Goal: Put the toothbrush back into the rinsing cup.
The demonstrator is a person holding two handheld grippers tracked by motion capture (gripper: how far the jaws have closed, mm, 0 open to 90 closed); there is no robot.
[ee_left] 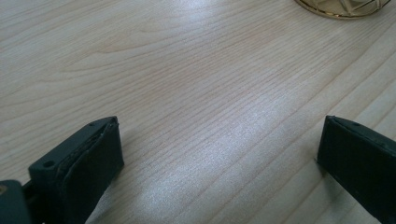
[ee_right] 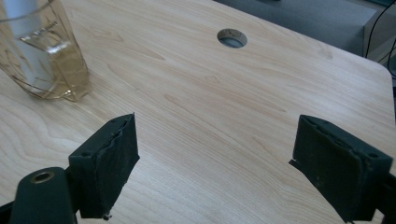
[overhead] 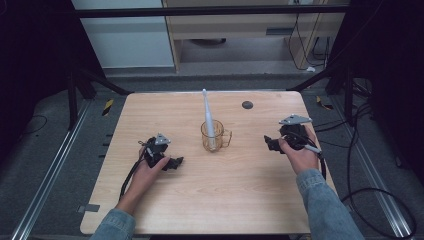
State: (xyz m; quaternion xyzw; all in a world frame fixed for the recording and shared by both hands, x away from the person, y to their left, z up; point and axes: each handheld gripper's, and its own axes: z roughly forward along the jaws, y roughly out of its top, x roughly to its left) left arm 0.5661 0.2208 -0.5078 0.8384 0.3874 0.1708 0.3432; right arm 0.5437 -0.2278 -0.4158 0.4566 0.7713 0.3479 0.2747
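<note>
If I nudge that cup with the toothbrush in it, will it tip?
Probably easily. The toothbrush stands far above the cup, so it looks top-heavy. The cup looks like thin clear plastic, likely light, and may slide on the smooth table.

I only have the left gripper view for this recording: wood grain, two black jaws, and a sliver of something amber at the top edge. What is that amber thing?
Observer: It is the base of a clear amber cup with a handle, standing near the middle of the table.
Operator: Is anything in it?
Observer: Yes, a white toothbrush stands in it, leaning toward the table's far edge.
Operator: Where is the other tool?
Observer: The right tool sits on the cup's other side, jaws wide apart and nothing between them, pointing toward the cup.
Operator: Is the left tool touching the cup?
Observer: No, the left tool is apart from it, open over bare wood.
</note>
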